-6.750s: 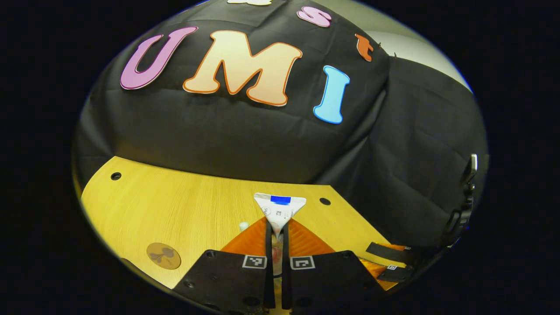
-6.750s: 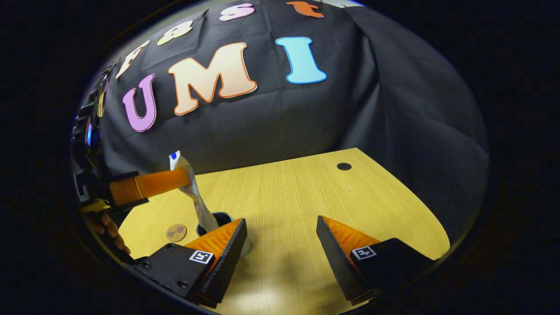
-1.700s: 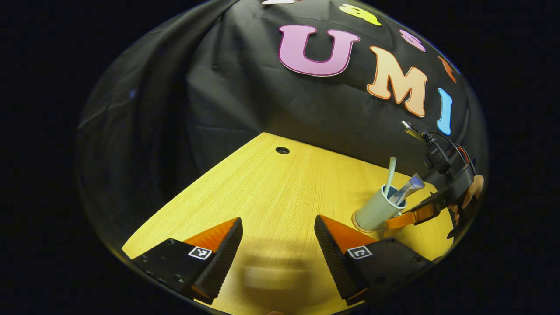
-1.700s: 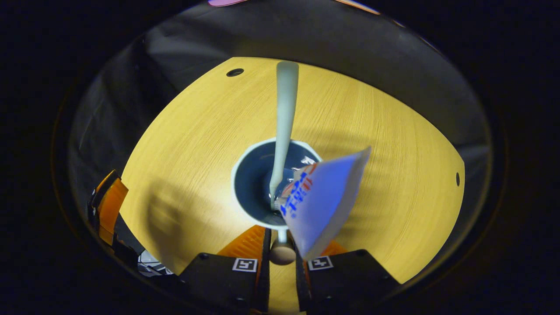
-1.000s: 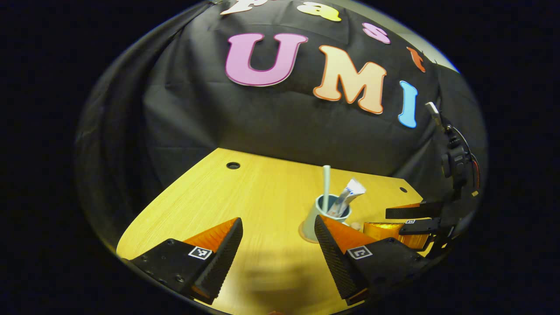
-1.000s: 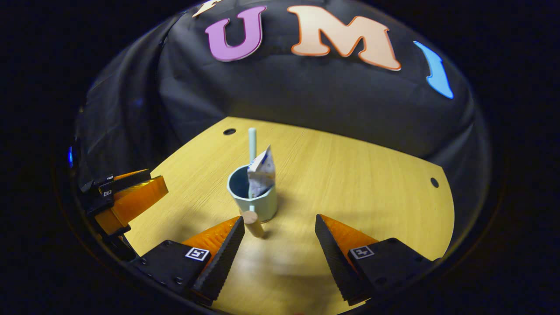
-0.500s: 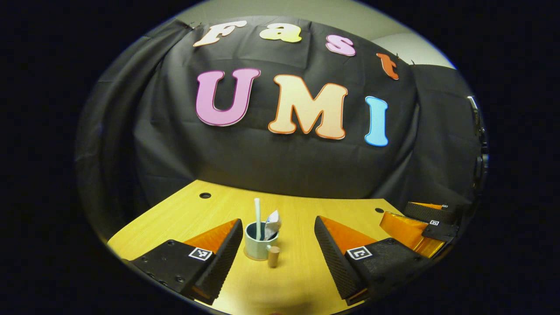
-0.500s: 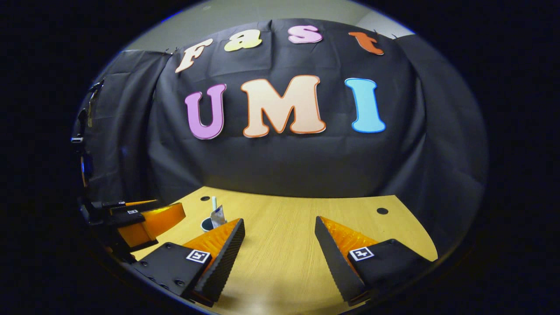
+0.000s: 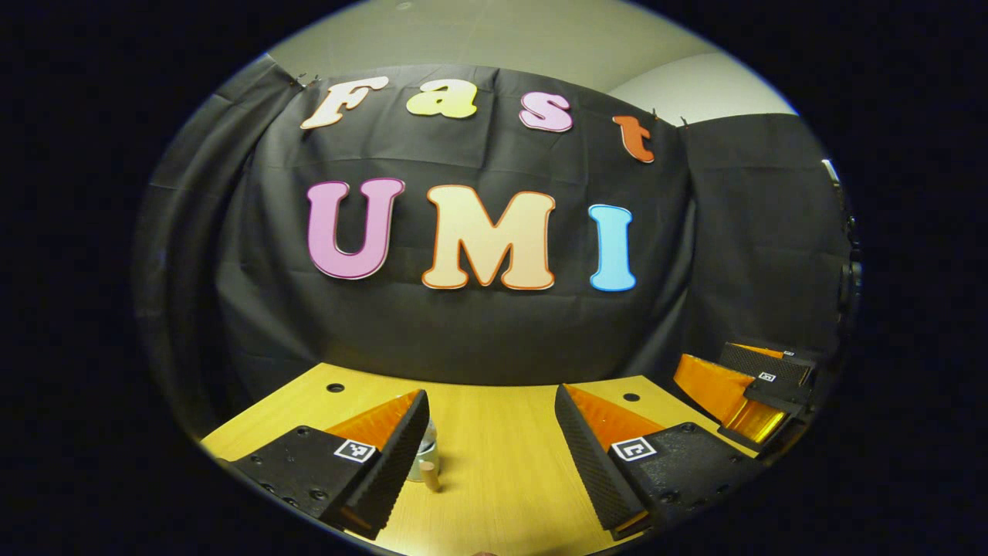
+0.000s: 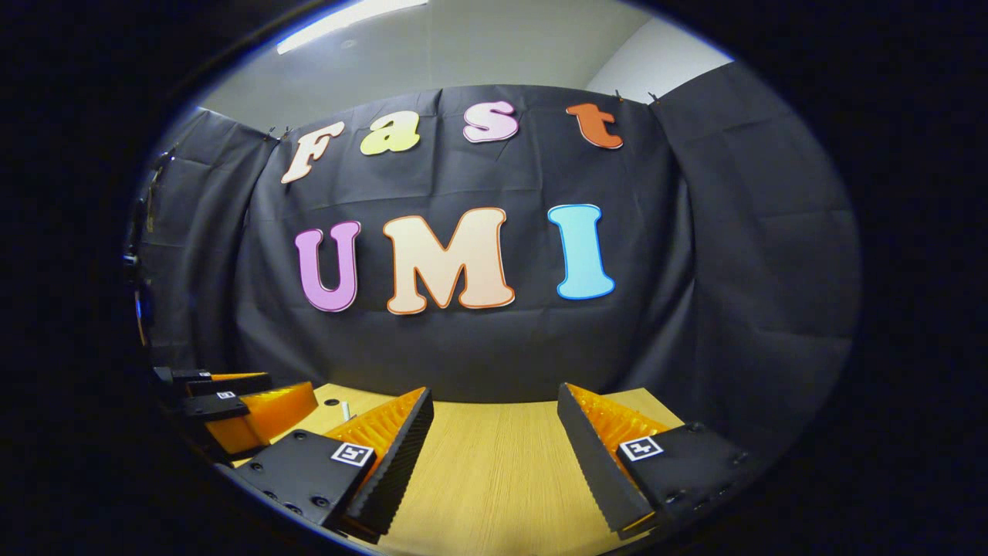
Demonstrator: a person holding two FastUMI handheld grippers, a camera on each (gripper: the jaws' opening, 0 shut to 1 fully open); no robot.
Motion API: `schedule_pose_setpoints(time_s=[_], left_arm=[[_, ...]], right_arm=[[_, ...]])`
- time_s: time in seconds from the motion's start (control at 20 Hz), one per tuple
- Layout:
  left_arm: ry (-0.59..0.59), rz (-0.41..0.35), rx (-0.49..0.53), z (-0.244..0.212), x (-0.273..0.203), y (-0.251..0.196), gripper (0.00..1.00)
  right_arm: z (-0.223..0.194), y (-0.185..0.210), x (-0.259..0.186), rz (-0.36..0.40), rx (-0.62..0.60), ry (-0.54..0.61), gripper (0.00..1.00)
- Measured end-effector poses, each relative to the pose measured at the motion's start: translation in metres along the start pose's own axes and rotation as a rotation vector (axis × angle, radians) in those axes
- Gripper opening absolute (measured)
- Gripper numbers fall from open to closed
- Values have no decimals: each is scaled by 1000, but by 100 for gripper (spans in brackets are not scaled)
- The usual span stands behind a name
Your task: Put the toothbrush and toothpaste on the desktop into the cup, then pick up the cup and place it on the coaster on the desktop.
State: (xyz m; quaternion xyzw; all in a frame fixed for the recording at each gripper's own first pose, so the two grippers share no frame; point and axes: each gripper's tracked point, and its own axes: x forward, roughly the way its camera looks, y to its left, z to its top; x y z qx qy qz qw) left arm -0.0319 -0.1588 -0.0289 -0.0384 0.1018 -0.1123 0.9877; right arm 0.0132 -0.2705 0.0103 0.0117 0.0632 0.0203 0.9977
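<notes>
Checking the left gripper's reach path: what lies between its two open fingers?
In the left gripper view, bare wooden desktop lies between the left gripper's fingers; the cup, with its wooden handle, peeks from behind one finger's inner edge.

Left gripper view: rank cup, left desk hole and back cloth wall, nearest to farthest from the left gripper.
1. cup, low, just left of centre, close by the jaws.
2. desk hole, farther back, left.
3. cloth wall, backdrop behind both.

The left gripper [image 9: 492, 432] hangs over the wooden tabletop [image 9: 494, 471] with its jaws spread wide. The cup [image 9: 425, 457] stands partly hidden behind one finger, its handle [image 9: 429, 476] showing. The right gripper [image 9: 752, 386] sits at the far edge.
</notes>
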Motion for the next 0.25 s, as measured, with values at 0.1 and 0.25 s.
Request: schedule_pose_setpoints(time_s=[0.1, 0.25], left_arm=[[-27, -25, 26, 15, 1, -2, 94], [-62, -62, 32, 27, 2, -10, 94]], right_arm=[[18, -10, -1, -37, 8, -37, 99], [29, -12, -5, -62, 18, -59, 99]])
